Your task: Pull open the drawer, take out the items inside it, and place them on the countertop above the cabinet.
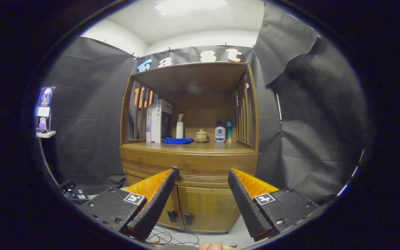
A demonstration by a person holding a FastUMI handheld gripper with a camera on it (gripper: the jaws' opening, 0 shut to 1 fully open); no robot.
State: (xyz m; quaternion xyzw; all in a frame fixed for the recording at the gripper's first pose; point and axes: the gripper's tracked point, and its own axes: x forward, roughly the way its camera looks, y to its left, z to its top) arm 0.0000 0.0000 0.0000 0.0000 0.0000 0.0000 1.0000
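— Where's the drawer (188, 162)?

— It's the closed wooden band under the countertop (189, 147), above the two cabinet doors (200, 208). I have the gripper (202, 171) well back from the cabinet, fingers spread wide with nothing between them, the drawer front just beyond the tips.

— Any handle?

— I can't make one out. It looks stiff and solid, probably heavy to slide; I'd hook the grooved lower lip at the middle and pull straight.
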